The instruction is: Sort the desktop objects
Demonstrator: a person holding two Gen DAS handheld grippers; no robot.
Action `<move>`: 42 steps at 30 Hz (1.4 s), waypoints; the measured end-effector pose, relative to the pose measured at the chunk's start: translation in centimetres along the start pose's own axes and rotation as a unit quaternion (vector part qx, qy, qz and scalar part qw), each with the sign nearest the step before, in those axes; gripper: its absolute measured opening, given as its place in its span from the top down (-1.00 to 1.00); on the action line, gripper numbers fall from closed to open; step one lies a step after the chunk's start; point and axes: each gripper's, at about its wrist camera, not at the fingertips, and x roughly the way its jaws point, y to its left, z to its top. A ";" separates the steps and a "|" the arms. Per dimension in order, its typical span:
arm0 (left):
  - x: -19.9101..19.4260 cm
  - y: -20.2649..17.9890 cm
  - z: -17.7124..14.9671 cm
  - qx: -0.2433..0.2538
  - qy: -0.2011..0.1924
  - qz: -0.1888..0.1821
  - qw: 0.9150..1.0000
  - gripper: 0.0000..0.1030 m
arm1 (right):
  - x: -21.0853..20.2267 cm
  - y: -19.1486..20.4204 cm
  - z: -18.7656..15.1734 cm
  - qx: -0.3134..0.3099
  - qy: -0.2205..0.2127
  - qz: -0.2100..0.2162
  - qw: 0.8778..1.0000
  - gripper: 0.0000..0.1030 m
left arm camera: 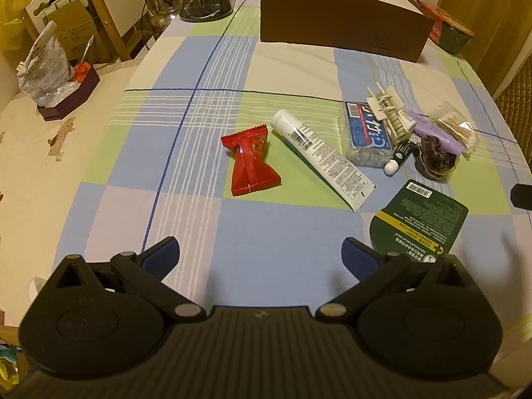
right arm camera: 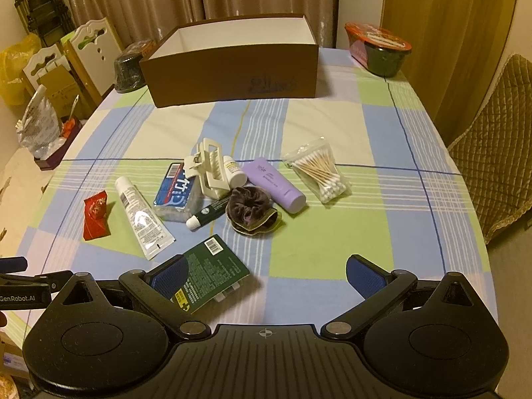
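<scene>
Your right gripper's left finger [right arm camera: 169,274] covers the green card's [right arm camera: 212,272] corner at 9 o'clock. The cream hair clip [right arm camera: 209,169] hides part of the blue packet [right arm camera: 174,189]. The card's small print is unreadable.

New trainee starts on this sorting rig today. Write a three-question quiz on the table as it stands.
1. True or false: the left gripper and right gripper both hold something.
2. Which lies nearest the red crinkled candy wrapper? A) clear bag of cotton swabs B) white squeeze tube C) lilac squeeze tube
3. Fill in: the cream plastic claw hair clip rests partly on the ____ tissue pack.

Key: 1 false, both open and empty; 2 B; 3 blue.
</scene>
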 end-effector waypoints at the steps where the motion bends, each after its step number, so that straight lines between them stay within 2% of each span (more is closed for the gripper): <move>1: 0.0 0.0 0.0 0.000 0.000 -0.001 1.000 -0.98 | 0.0 0.0 0.0 0.001 0.001 0.000 1.000 -1.00; 29: 1.1 -0.1 0.1 -0.004 0.005 -0.014 1.000 -0.98 | 0.3 0.1 0.3 -0.012 0.005 -0.002 1.000 -1.00; 37: 3.0 0.2 0.6 -0.005 -0.003 -0.007 1.000 -0.98 | -2.0 0.5 2.3 -0.042 -0.032 -0.001 0.999 -1.00; 42: 3.9 1.2 1.6 -0.014 -0.027 -0.022 0.999 -0.98 | -3.4 1.2 3.5 -0.099 -0.098 0.035 0.990 -1.00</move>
